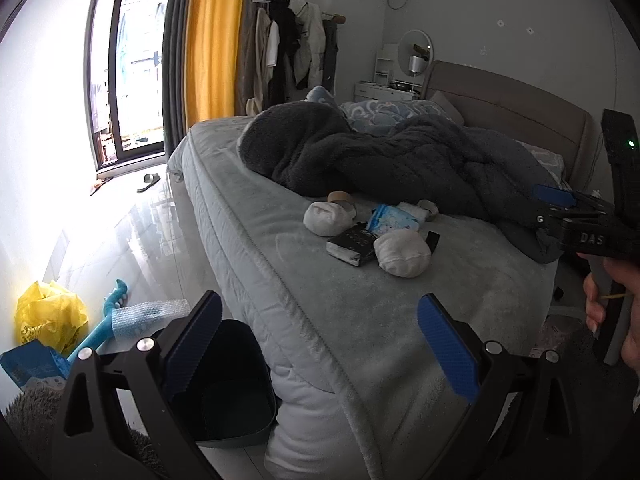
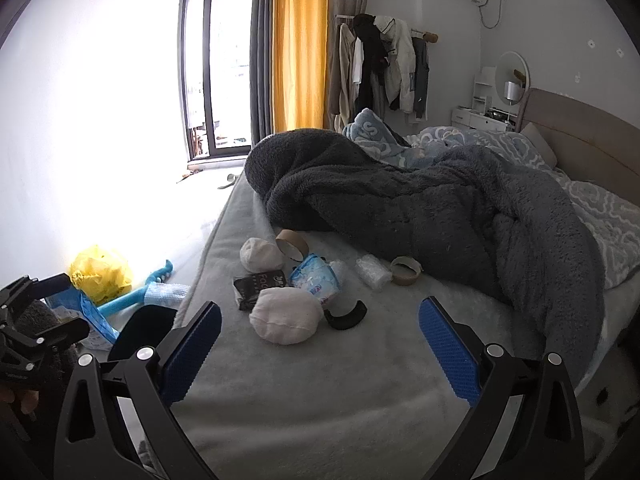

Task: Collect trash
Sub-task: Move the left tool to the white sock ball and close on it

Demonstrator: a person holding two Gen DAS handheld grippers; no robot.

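Trash lies in a cluster on the grey bed (image 2: pixel 320 392): two white crumpled wads (image 2: pixel 286 320) (image 2: pixel 260 255), a black packet (image 2: pixel 256 286), a blue-white wrapper (image 2: pixel 316 279), a black curved piece (image 2: pixel 347 317), bubble wrap (image 2: pixel 374 274) and two cardboard tape rings (image 2: pixel 292 244) (image 2: pixel 406 270). The cluster also shows in the left wrist view, with a wad (image 1: pixel 402 254) and the packet (image 1: pixel 352 245). My right gripper (image 2: pixel 320 354) is open and empty, just short of the near wad. My left gripper (image 1: pixel 320 354) is open and empty over the bed's edge. A dark bin (image 1: pixel 224 384) stands on the floor by the bed.
A dark fluffy blanket (image 2: pixel 420 204) is heaped behind the trash. On the floor left of the bed lie a yellow bag (image 1: pixel 50 316), a blue toy (image 1: pixel 106 320), bubble wrap (image 1: pixel 148 314) and a blue packet (image 1: pixel 34 366). The right gripper shows in the left wrist view (image 1: pixel 580 224).
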